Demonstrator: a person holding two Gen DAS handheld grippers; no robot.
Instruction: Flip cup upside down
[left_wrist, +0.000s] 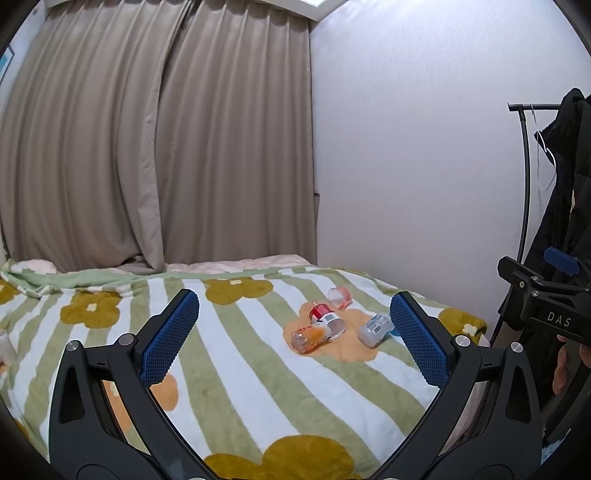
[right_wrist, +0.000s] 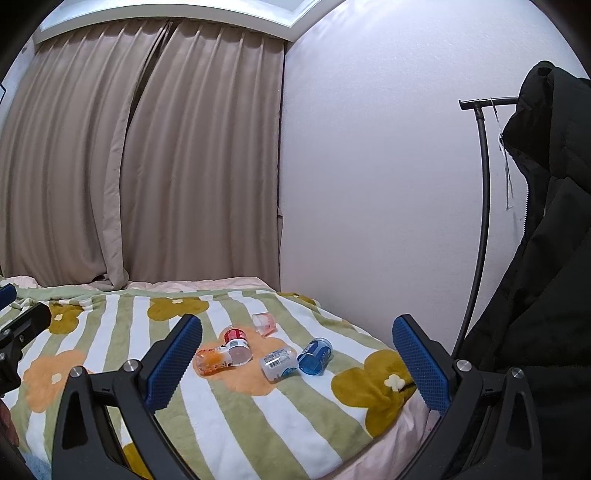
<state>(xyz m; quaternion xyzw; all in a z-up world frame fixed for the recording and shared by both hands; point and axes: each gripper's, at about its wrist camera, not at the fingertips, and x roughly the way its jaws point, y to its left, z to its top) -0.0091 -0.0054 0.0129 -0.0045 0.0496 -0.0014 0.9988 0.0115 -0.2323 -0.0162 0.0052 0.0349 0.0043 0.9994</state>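
Observation:
Several small plastic cups lie on their sides on a striped flower blanket (right_wrist: 258, 417). They are an orange cup (right_wrist: 212, 360), a red cup (right_wrist: 236, 341), a pink cup (right_wrist: 264, 323), a clear cup with a barcode label (right_wrist: 279, 363) and a blue cup (right_wrist: 314, 356). In the left wrist view the orange cup (left_wrist: 308, 338), red cup (left_wrist: 325, 317), pink cup (left_wrist: 340, 297) and clear cup (left_wrist: 375, 328) show, while the blue one is mostly hidden behind a finger. My left gripper (left_wrist: 293, 295) and right gripper (right_wrist: 297, 319) hover open and empty, short of the cups.
The bed's right edge (right_wrist: 406, 417) drops off near a white wall. A black clothes rack (right_wrist: 480, 221) with a dark coat (right_wrist: 546, 258) stands at the right. Beige curtains (right_wrist: 147, 166) hang behind the bed. A hand (left_wrist: 565, 369) holds the other gripper at the right edge.

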